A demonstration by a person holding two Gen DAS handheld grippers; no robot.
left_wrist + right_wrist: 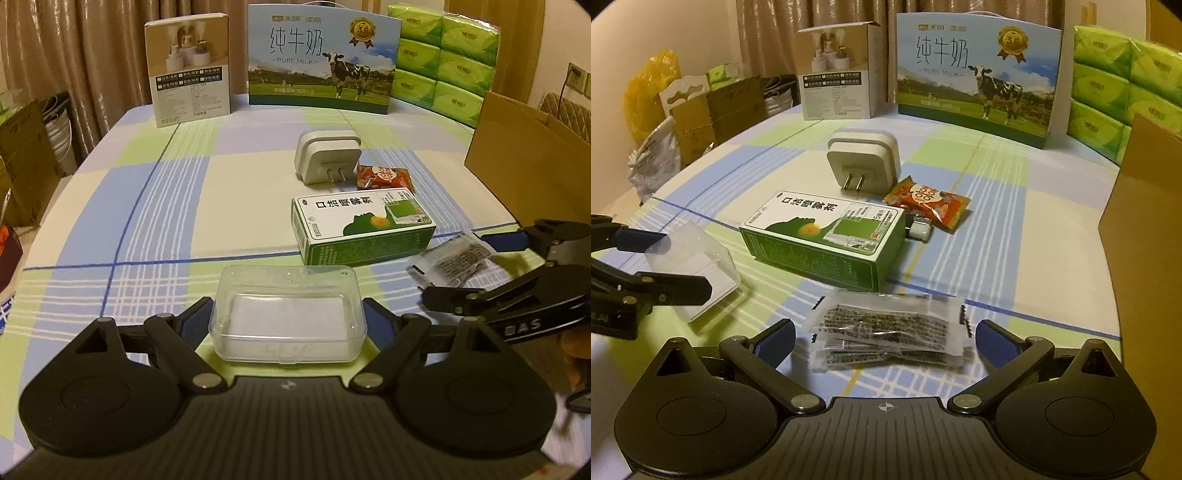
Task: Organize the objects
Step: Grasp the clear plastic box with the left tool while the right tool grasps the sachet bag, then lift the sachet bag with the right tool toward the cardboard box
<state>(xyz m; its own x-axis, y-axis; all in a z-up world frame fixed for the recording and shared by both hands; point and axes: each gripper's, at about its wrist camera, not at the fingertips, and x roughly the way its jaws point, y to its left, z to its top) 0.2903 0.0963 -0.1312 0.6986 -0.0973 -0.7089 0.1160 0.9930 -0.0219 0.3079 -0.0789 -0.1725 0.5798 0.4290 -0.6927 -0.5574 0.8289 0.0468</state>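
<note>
clear box (288,317) between left gripper (288,314) fingers | sachet pack (886,328) between right gripper (885,339) fingers, right of clear box | spray carton (823,236) behind both | plug adapter (862,158) behind carton | snack packet (927,203) right of adapter

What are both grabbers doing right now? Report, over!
Left gripper shut on clear plastic box. Right gripper open around clear sachet packet, not squeezing. Green spray box just beyond, not blocking.
</note>
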